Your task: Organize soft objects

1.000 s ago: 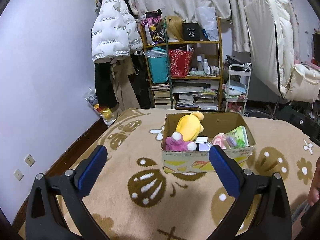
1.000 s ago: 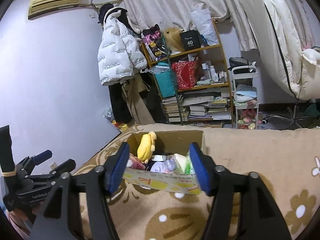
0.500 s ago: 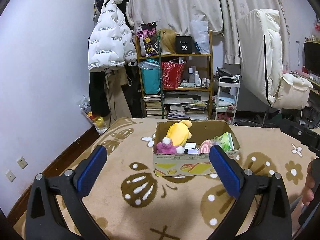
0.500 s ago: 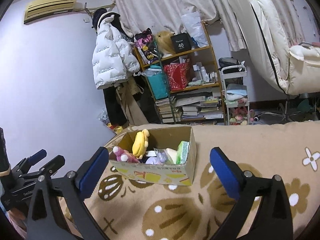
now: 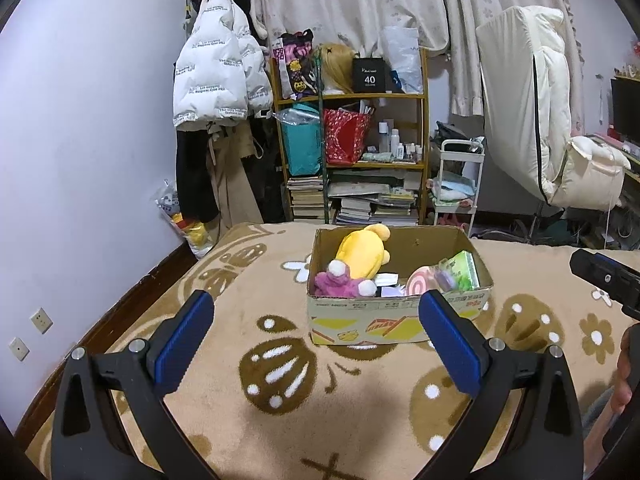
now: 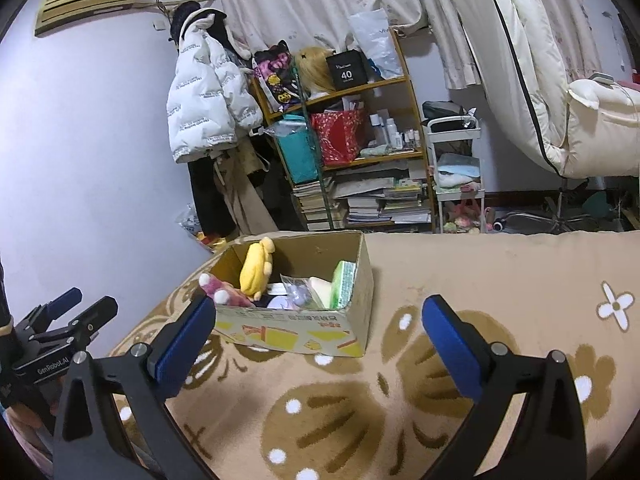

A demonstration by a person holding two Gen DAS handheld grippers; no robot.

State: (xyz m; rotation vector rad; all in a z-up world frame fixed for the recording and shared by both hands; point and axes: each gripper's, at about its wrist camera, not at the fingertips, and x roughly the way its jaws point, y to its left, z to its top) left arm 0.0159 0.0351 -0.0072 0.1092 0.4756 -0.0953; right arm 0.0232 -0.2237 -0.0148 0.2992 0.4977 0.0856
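A cardboard box (image 5: 360, 322) (image 6: 304, 334) stands on the tan patterned blanket (image 5: 280, 392). Inside lie a yellow plush (image 5: 360, 254) (image 6: 256, 270), a pink plush with white paws (image 5: 338, 282) (image 6: 224, 294), a green pack (image 5: 464, 270) (image 6: 344, 284) and a pink swirl item (image 5: 420, 285). My left gripper (image 5: 316, 336) hangs open in front of the box, nothing between its blue pads (image 5: 184, 340). My right gripper (image 6: 316, 336) is open too, wide apart, with only blanket and the box's near corner seen between the fingers. The left gripper also shows at the left edge of the right wrist view (image 6: 68, 316).
Behind the bed stand a wooden shelf (image 5: 352, 152) crammed with bags and books, a hanging white jacket (image 5: 216, 76), a small white cart (image 5: 456, 184) and a cream padded chair (image 5: 560, 128). A person's hand (image 5: 624, 384) grips the right tool at the right edge.
The right gripper's jaws spread from narrow to wide and the box slid left in its view. In the left wrist view the box has drawn slightly farther off.
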